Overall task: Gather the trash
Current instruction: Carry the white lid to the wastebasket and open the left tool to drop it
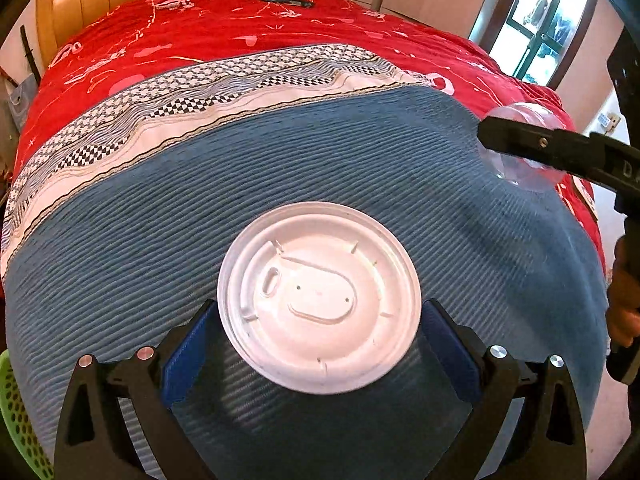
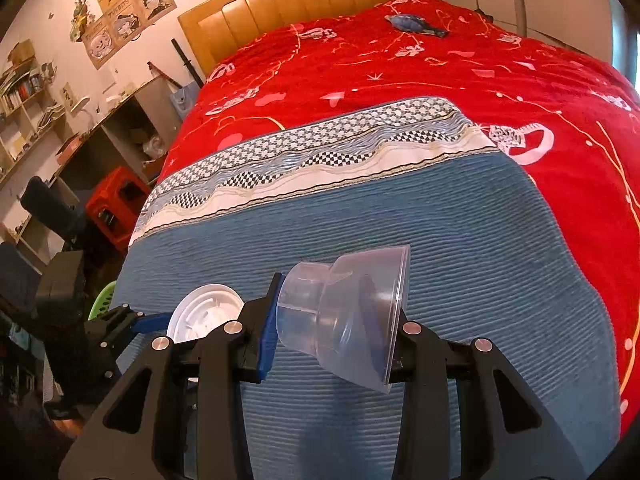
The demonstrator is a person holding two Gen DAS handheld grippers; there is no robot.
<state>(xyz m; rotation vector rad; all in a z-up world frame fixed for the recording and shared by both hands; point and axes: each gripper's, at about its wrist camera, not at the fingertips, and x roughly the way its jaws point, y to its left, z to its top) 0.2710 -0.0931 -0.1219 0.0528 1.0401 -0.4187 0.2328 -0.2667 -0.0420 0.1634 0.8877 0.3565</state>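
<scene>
The flat, round white plastic lid (image 1: 319, 297) lies upside down on the ribbed blue blanket (image 1: 360, 168) at the foot of the bed, and the left tool (image 1: 318, 332) hangs over it with its blue-padded jaws spread wide, one on either side of the lid's near half and neither pressing on the rim. The right tool (image 2: 332, 320) is clenched on a clear plastic cup (image 2: 344, 312) lying on its side across the jaws, mouth to the right — one pad at the base, the other at the wide mouth end, partly seen through the wall. The chief risk is on the left: the lid is thin and shallow, nearly as wide as the spread jaws, and sits on soft, yielding cloth. If the pads close above the rim they will likely skate over it; if they close too low they may pinch a fold of blanket along with it, or tip the lid up on edge so that it flips away. Squeezing across the full width could also bow the lid until it springs out. On the right, the slick, tapering cup could be pushed out toward its narrow end, or crumple, if that hand swings sharply. A green perforated basket (image 1: 16, 416) shows at the lower left edge — probably the bin, and a lid held only by its edge could slip out on the way there.
</scene>
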